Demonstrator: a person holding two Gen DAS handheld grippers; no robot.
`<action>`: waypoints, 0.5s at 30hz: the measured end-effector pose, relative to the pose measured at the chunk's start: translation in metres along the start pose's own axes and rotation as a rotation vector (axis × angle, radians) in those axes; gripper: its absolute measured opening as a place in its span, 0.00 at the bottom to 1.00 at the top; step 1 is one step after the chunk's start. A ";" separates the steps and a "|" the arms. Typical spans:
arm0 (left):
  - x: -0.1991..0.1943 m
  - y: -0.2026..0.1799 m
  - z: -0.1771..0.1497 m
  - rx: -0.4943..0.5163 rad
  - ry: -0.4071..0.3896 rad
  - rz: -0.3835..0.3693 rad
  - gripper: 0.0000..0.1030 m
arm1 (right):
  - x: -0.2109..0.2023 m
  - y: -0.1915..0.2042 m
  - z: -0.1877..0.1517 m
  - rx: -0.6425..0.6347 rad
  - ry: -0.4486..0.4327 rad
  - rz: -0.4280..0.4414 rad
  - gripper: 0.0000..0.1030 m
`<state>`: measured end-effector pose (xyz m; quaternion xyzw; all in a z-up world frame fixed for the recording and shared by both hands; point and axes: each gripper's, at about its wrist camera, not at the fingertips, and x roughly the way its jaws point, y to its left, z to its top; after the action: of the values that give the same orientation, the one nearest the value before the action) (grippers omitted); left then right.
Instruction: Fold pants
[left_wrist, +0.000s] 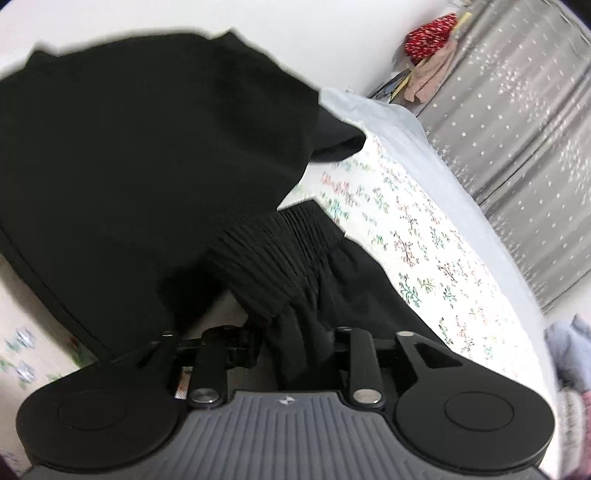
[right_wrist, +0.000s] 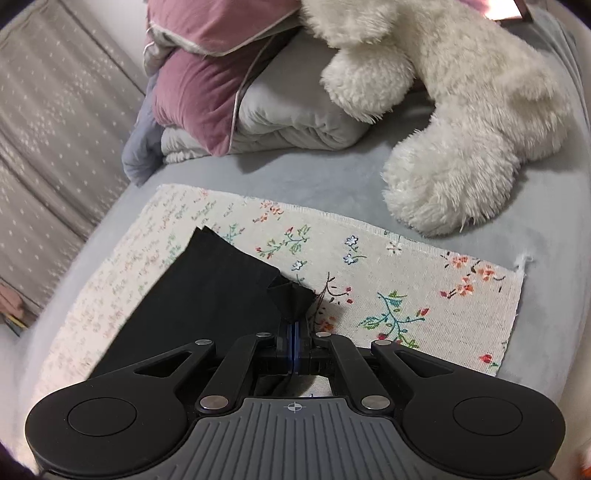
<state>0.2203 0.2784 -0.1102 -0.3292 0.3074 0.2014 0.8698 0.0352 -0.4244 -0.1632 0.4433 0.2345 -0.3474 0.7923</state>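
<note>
Between the fingers of the left tool (left_wrist: 295, 345), the gathered elastic waistband of the black pants (left_wrist: 147, 155) was clamped, and the rest of the garment was seen spread ahead and to the left of that tool over a floral cloth (left_wrist: 417, 243). Ahead of the right tool (right_wrist: 294, 328), whose jaws were closed tight, a pinched corner of the pants (right_wrist: 207, 291) was held, with the fabric lying flat to the tool's left on the floral cloth (right_wrist: 369, 266). Farther ahead, a white plush toy (right_wrist: 461, 122) and stacked pillows (right_wrist: 229, 85) were seen on the grey bed (right_wrist: 314, 184).
</note>
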 end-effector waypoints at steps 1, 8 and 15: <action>-0.008 -0.004 0.001 0.014 -0.032 0.048 0.33 | 0.000 -0.004 0.000 0.023 0.004 0.005 0.08; -0.062 -0.022 0.005 -0.026 -0.215 0.198 0.44 | 0.004 -0.010 -0.003 0.110 0.015 0.050 0.40; -0.083 -0.107 -0.063 0.283 -0.001 -0.171 0.44 | 0.006 -0.003 -0.005 0.070 0.011 0.048 0.48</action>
<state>0.1940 0.1473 -0.0442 -0.2284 0.3033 0.0815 0.9215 0.0365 -0.4237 -0.1715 0.4782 0.2160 -0.3338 0.7831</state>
